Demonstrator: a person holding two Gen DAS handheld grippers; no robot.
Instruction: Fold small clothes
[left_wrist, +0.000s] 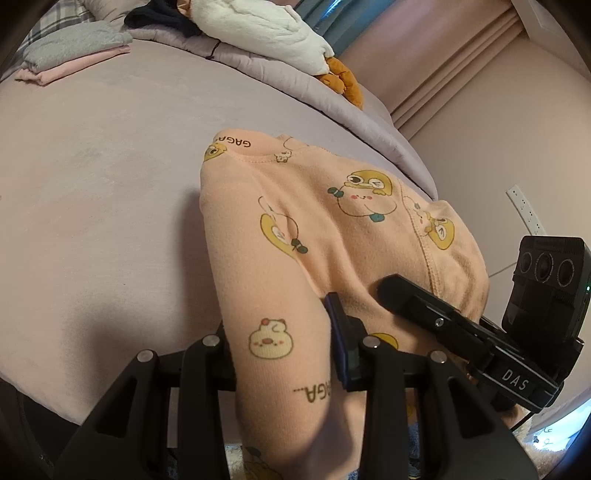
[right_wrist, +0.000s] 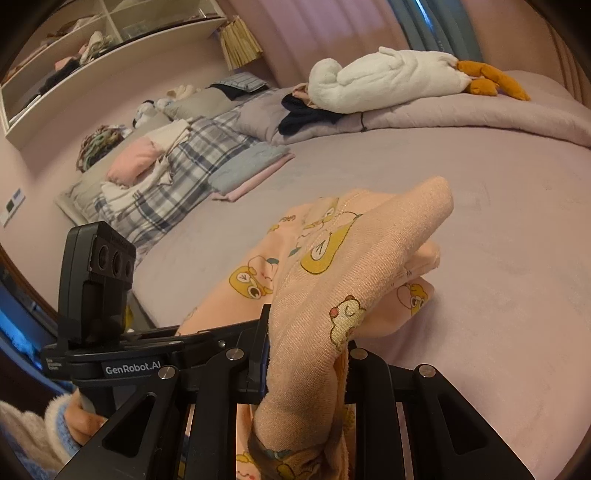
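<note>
Both grippers have cloth: left gripper (left_wrist: 284, 354) pinches the peach cartoon-print garment (left_wrist: 332, 221), right gripper (right_wrist: 303, 354) is clamped on another bunch of it (right_wrist: 332, 280). Garment hangs lifted over the near edge of the pink bed (right_wrist: 498, 258), well short of the white plush goose (right_wrist: 388, 79).

"GAGA" is printed on the peach garment (left_wrist: 332, 229) (once at the collar, once lower down). The right gripper (left_wrist: 391, 291) body reads "DAS"; the left gripper (right_wrist: 236, 354) reads "GenRobot.AI".
</note>
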